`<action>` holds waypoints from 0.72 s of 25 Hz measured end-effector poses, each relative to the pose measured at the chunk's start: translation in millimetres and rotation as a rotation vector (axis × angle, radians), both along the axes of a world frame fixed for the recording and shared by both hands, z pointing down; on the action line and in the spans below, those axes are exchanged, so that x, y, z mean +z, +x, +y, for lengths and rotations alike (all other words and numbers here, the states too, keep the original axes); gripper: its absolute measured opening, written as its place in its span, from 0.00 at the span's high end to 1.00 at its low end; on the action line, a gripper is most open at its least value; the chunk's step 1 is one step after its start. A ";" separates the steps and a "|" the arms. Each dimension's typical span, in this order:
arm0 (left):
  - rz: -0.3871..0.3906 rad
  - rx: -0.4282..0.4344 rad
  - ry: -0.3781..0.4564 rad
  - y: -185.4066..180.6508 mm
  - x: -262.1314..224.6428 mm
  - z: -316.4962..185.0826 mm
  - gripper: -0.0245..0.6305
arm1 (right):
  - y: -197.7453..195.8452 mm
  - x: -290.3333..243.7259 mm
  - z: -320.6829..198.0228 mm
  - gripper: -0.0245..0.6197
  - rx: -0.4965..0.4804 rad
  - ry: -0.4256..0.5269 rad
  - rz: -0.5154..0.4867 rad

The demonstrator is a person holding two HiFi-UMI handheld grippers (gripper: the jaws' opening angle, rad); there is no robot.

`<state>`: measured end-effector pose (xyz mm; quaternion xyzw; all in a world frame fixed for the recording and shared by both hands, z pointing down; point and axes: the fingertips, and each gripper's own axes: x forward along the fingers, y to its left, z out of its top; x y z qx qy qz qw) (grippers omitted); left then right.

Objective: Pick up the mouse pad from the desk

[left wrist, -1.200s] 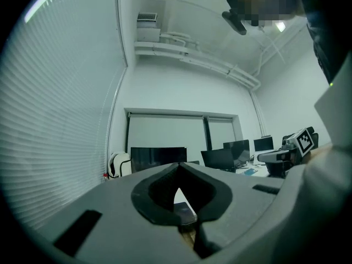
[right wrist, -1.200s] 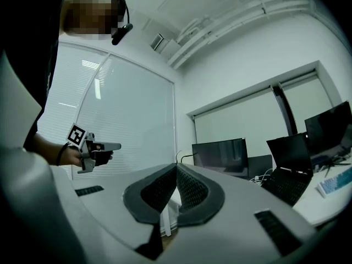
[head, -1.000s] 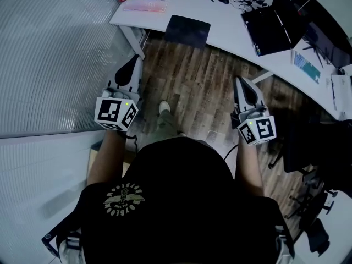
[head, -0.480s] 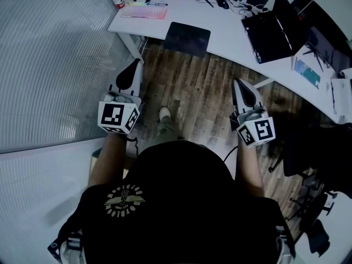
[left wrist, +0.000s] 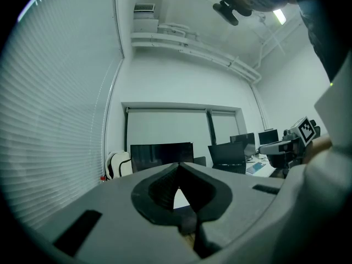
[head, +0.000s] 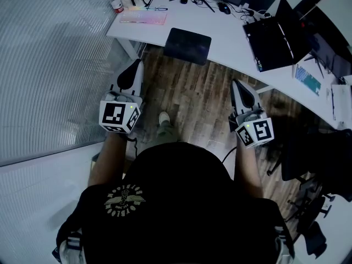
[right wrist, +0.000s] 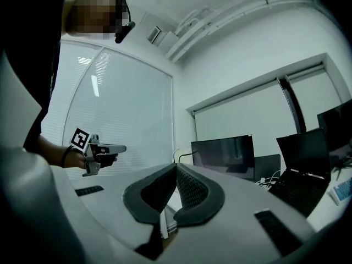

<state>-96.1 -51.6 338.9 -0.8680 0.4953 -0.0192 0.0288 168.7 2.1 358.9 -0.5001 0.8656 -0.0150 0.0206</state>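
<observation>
A dark mouse pad [head: 187,45] lies at the front edge of the white desk [head: 231,34], partly overhanging it. My left gripper [head: 132,67] hangs over the wooden floor, short of the desk's left corner, jaws shut and empty. My right gripper [head: 236,86] is also shut and empty, over the floor short of the desk and right of the pad. In the left gripper view the shut left gripper [left wrist: 179,166] points level at a monitor [left wrist: 161,154]. In the right gripper view the shut right gripper [right wrist: 176,168] faces another monitor [right wrist: 223,154].
On the desk sit a pink-lit keyboard [head: 144,17], an open black laptop [head: 275,32], a mouse [head: 223,7] and cables. Frosted glass wall [head: 49,65] runs on the left. A dark chair [head: 308,147] stands at the right. A white chair [left wrist: 118,164] sits beyond the desk.
Both grippers and the person have moved forward toward the desk; the desk and mouse pad now sit lower and nearer in the head view. Jaws stayed shut.
</observation>
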 end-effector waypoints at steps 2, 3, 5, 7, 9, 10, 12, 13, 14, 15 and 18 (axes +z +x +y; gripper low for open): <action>-0.001 0.007 -0.007 1.2 2.0 -8.9 0.95 | 1.2 0.1 -7.7 0.96 0.008 -0.004 -0.001; -0.002 0.011 -0.010 1.2 2.9 -13.5 0.95 | 1.0 0.0 -11.9 0.96 0.011 -0.006 -0.001; -0.001 0.015 -0.013 -0.4 3.7 -24.4 0.95 | -0.5 -1.4 -21.0 0.96 0.015 -0.008 0.002; 0.003 0.018 -0.015 -4.1 4.1 -36.7 0.95 | -3.2 -4.6 -30.9 0.96 0.020 -0.004 0.006; 0.007 0.021 -0.015 -9.5 5.5 -48.1 0.95 | -8.1 -8.0 -40.1 0.96 0.024 0.003 0.011; 0.008 0.020 -0.014 -12.6 6.0 -53.0 0.95 | -11.2 -9.3 -44.1 0.96 0.022 0.005 0.015; 0.013 0.014 -0.008 -19.1 5.6 -63.9 0.95 | -17.1 -10.2 -53.4 0.96 0.014 0.005 0.023; 0.018 0.008 -0.006 -22.4 5.5 -70.4 0.95 | -20.1 -9.3 -59.2 0.96 0.009 0.002 0.026; 0.023 0.002 -0.007 -25.7 6.5 -76.9 0.95 | -23.2 -7.1 -65.3 0.96 0.003 -0.003 0.028; 0.027 -0.003 -0.012 -28.9 9.2 -82.8 0.95 | -26.5 -3.9 -71.4 0.96 -0.002 -0.009 0.030; 0.022 -0.005 -0.048 -37.7 24.3 -92.5 0.95 | -37.1 3.8 -84.8 0.96 -0.018 -0.028 0.031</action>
